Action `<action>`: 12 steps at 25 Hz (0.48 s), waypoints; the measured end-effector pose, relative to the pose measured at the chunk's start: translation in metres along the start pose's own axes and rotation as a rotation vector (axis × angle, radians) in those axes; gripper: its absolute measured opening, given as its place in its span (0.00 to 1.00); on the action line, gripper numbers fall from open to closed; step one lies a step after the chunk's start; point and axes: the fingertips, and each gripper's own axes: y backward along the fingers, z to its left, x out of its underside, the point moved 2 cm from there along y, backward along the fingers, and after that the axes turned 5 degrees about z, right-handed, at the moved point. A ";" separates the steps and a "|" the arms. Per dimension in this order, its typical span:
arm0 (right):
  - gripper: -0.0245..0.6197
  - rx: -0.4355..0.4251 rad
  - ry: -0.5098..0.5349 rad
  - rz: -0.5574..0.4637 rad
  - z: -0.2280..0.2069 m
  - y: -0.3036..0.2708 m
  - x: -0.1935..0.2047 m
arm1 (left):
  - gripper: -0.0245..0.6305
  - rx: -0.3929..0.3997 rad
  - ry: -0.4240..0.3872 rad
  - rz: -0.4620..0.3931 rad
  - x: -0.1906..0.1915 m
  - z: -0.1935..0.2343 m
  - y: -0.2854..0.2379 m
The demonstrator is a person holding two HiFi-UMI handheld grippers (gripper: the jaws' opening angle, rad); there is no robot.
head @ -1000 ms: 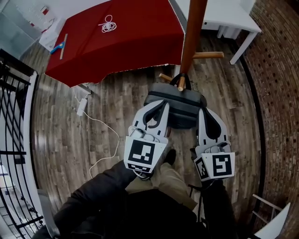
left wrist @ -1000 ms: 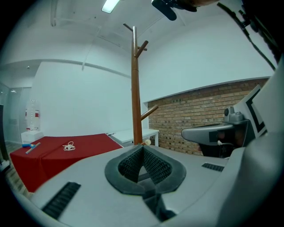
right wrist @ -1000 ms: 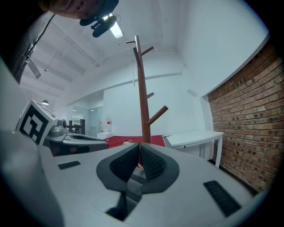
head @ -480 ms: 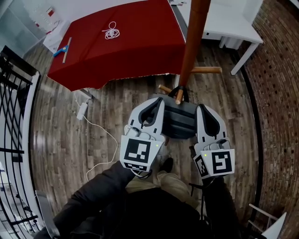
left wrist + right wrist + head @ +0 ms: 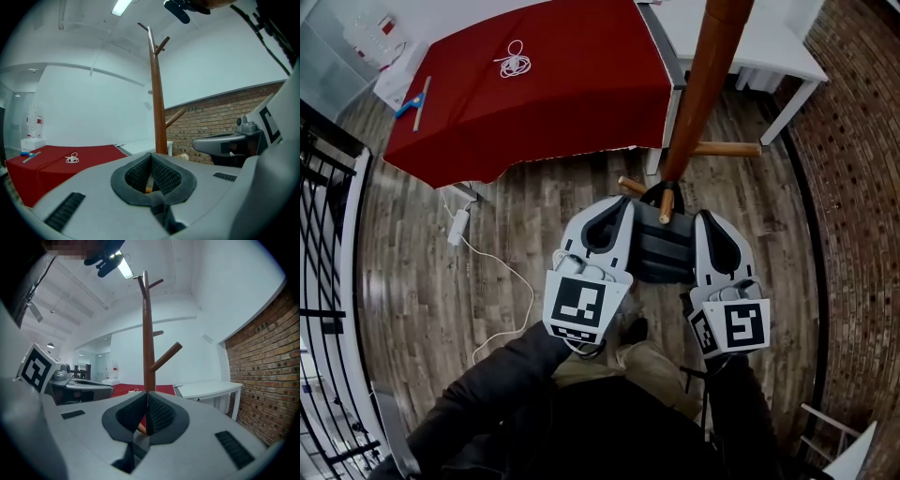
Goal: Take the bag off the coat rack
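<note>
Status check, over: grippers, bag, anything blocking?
Left gripper shut, right gripper shut, flanking bag. Bag hooked on coat rack peg. Only the peg in the way.

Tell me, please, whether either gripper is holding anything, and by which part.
Nothing is held. The left gripper and right gripper are both shut with nothing between their jaws; the bag hangs on the coat rack between them.

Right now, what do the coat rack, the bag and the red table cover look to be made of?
Coat rack: wood, reddish-brown with a smooth, slightly glossy finish; the peg tips show paler cut ends. Bag: probably dark grey synthetic fabric, matte, with ridged panels; too small to be sure. Red cover: cloth, matte, hanging in soft folds over the table edge.
</note>
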 end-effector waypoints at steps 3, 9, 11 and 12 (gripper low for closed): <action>0.05 0.014 0.003 0.001 -0.002 -0.006 0.007 | 0.05 0.008 -0.003 0.000 0.008 0.004 -0.007; 0.05 0.011 0.024 0.020 -0.008 -0.023 0.039 | 0.05 0.037 -0.015 -0.007 0.032 0.006 -0.027; 0.10 -0.004 0.041 0.034 -0.008 -0.029 0.049 | 0.05 0.064 -0.035 -0.005 0.039 0.002 -0.034; 0.17 -0.014 0.053 0.045 -0.008 -0.032 0.054 | 0.05 0.080 -0.044 -0.001 0.042 0.000 -0.037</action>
